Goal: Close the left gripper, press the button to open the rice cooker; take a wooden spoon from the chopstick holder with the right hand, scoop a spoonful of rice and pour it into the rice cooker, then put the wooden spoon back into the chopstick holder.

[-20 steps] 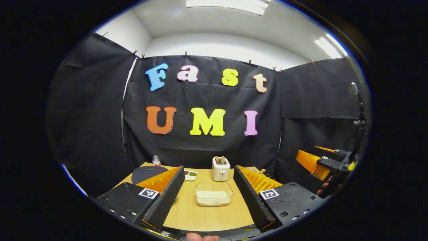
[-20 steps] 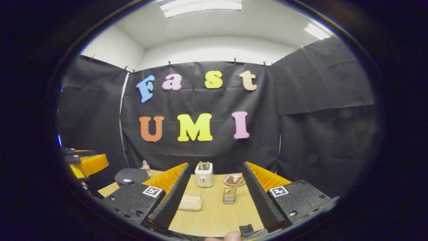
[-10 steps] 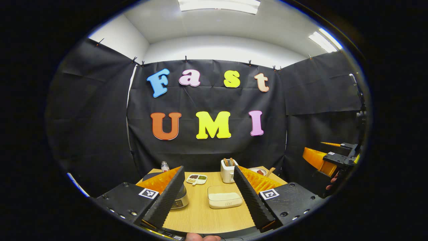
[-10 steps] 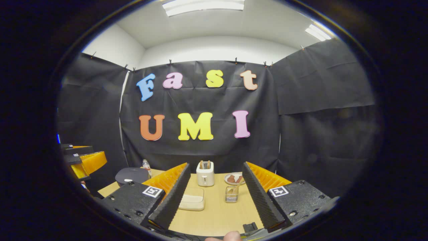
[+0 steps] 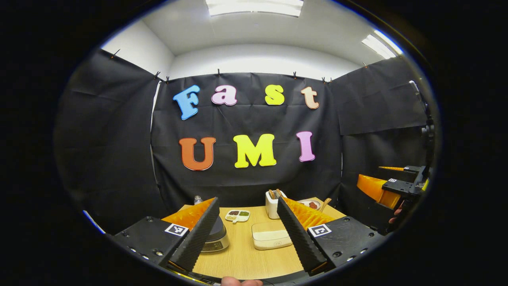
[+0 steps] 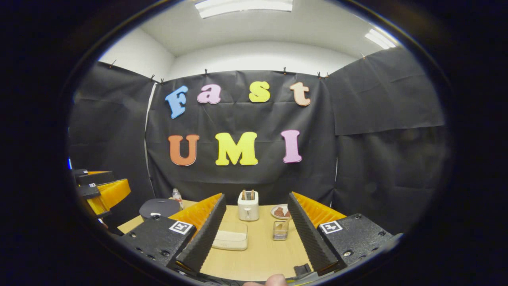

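Here, the left gripper (image 5: 248,234) and right gripper (image 6: 254,234) hover with jaws wide open above the worktop (image 5: 242,258), the closed rice cooker (image 5: 214,238) behind the left gripper's near finger, the chopstick holder (image 6: 280,230) between the right's.

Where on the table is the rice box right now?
In the left gripper view the rice box lies mid-table between the open fingers, with the toaster behind it and the rice cooker to its left.

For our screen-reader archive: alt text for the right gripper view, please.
The open right gripper hovers over a wooden table, framing a rice container, a clear chopstick holder and a white toaster; the closed rice cooker sits far left.
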The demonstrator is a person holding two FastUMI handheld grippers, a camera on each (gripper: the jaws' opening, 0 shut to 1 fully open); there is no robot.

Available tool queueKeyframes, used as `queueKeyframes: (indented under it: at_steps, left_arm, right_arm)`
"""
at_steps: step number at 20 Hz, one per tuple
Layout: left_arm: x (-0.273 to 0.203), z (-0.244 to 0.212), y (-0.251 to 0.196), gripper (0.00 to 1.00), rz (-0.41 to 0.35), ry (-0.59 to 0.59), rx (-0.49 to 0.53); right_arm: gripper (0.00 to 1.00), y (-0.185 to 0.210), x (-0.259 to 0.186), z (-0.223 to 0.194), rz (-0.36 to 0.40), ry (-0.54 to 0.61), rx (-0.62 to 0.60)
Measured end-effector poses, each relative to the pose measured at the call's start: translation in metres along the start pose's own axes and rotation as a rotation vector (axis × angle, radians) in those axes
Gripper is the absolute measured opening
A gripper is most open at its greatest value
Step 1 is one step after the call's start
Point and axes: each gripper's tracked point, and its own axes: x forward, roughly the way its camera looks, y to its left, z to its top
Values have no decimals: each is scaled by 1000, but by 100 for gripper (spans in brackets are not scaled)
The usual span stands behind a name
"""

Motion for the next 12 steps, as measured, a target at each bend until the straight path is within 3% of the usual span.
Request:
queueKeyframes:
  at_steps: [12]
  left_arm:
    - [9,0,13,94,25,10,-9]
  right_arm:
    - [100,-1,9,-3,-6,11,-9]
